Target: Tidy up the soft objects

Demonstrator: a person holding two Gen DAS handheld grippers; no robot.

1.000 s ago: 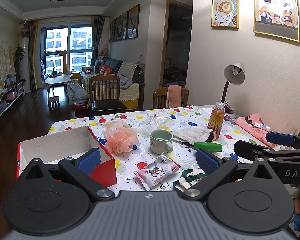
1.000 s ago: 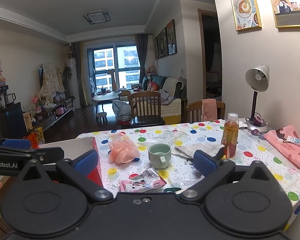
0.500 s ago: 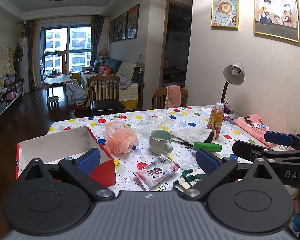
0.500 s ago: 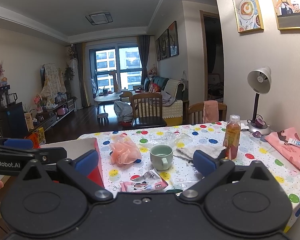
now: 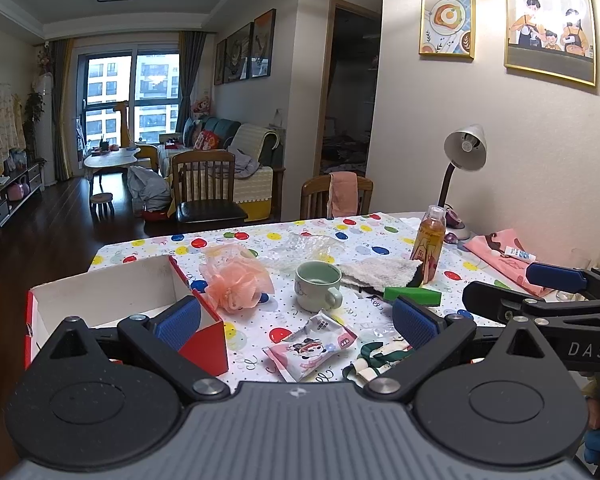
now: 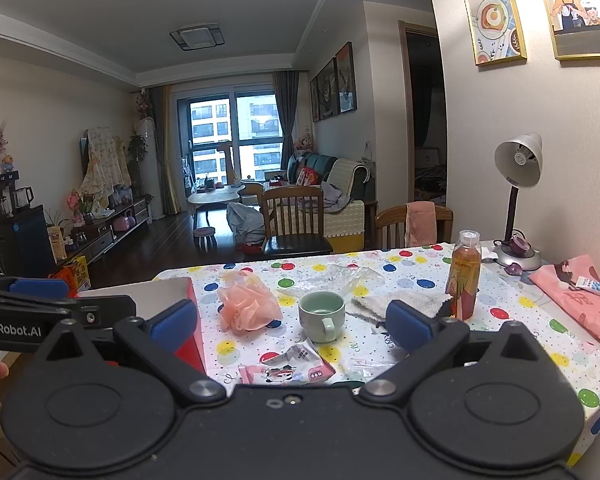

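A peach mesh bath pouf (image 5: 236,285) (image 6: 249,306) lies on the polka-dot table beside a red box with a white inside (image 5: 100,300) (image 6: 190,292). A white towel (image 5: 380,272) (image 6: 400,304) lies past a green mug (image 5: 318,285) (image 6: 322,314). Nearer me are a pink snack packet (image 5: 312,346) (image 6: 288,368) and a green-and-white cloth bundle (image 5: 376,358). A pink cloth (image 5: 504,256) (image 6: 580,296) rests at the far right. My left gripper (image 5: 296,322) and right gripper (image 6: 290,322) hover open above the near edge, holding nothing.
A tea bottle (image 5: 430,248) (image 6: 465,276), a green block (image 5: 412,295), crumpled clear plastic (image 5: 304,246) and a desk lamp (image 5: 460,172) (image 6: 516,200) also stand on the table. Two wooden chairs (image 5: 204,188) are behind it. The wall is at the right.
The right gripper has risen a little and pulled back slightly; the left gripper has barely shifted. Both stay open and nothing on the table has moved.
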